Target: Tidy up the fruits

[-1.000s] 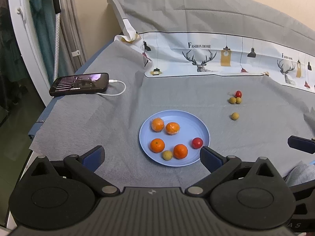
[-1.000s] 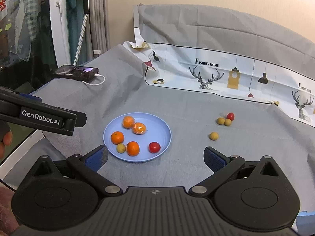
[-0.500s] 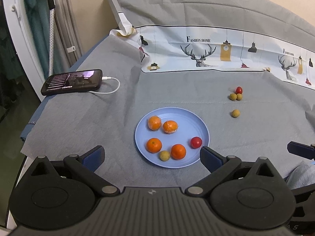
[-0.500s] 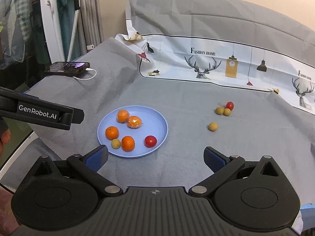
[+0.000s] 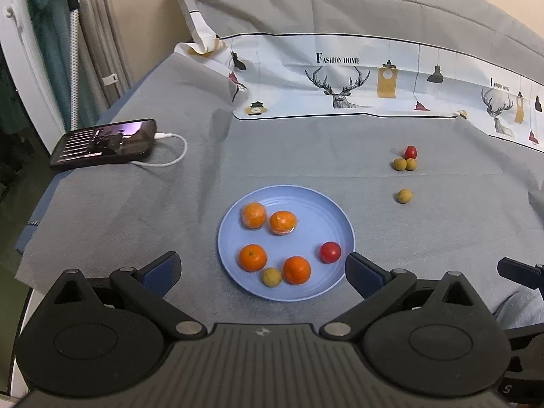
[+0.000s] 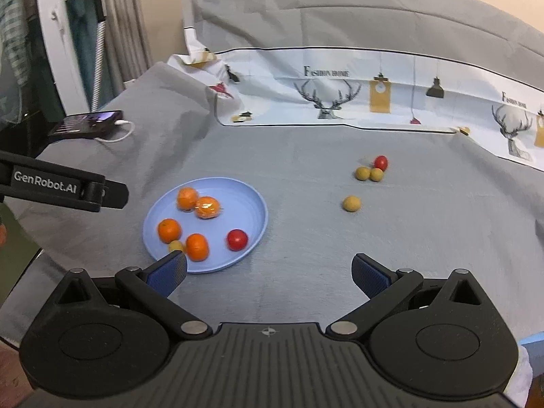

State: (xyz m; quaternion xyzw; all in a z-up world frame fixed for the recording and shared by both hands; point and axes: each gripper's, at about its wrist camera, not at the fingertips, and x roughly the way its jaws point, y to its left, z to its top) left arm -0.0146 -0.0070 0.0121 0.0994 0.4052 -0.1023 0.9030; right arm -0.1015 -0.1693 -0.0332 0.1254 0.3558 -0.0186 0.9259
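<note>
Poised above a grey cloth (image 5: pixel 306 156), both spread wide and empty: left gripper (image 5: pixel 261 268) over the blue plate (image 5: pixel 335 214), right gripper (image 6: pixel 268 273) just beside its rim. Gathered on the plate, four oranges (image 5: pixel 253 214), a red tomato (image 5: pixel 330 252) and one yellowish fruit (image 5: pixel 271 276). Stranded well apart on the cloth, four more small fruits (image 6: pixel 351 203), probably next for collection.
</note>
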